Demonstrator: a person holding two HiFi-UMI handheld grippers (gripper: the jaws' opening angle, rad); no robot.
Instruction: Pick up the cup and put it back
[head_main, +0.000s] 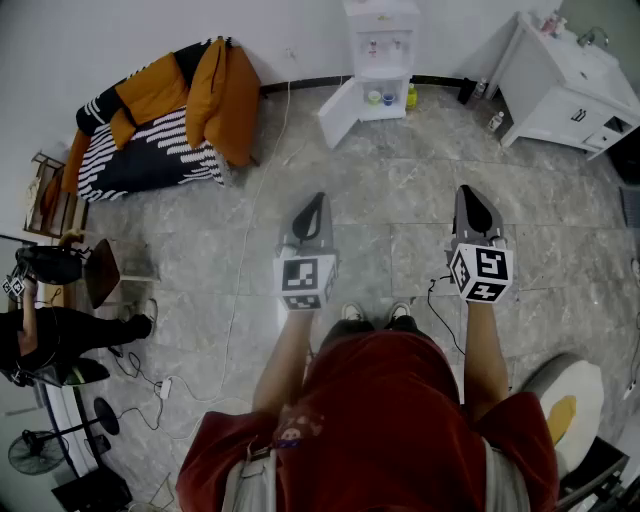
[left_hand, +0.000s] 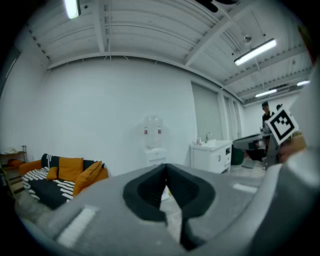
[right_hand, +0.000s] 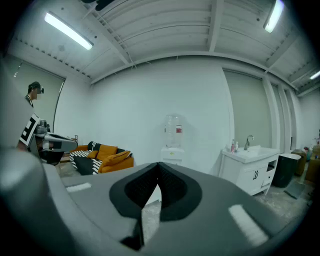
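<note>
The water dispenser (head_main: 381, 45) stands against the far wall, and its lower cabinet door (head_main: 339, 113) is open. Small cups (head_main: 380, 98) sit inside the cabinet, too small to tell apart. I hold both grippers out at waist height over the tiled floor, well short of the dispenser. My left gripper (head_main: 313, 205) is shut with nothing in it, its jaws meeting at the tip (left_hand: 166, 168). My right gripper (head_main: 471, 196) is likewise shut and empty (right_hand: 159, 165). Both gripper views show the dispenser (left_hand: 154, 145) (right_hand: 173, 142) ahead.
An orange and striped sofa (head_main: 150, 130) stands at the back left, and a white sink cabinet (head_main: 565, 85) at the back right. Cables (head_main: 160, 390) trail over the floor at left, near a seated person (head_main: 50, 340). A white and yellow stool (head_main: 570, 410) is at my right.
</note>
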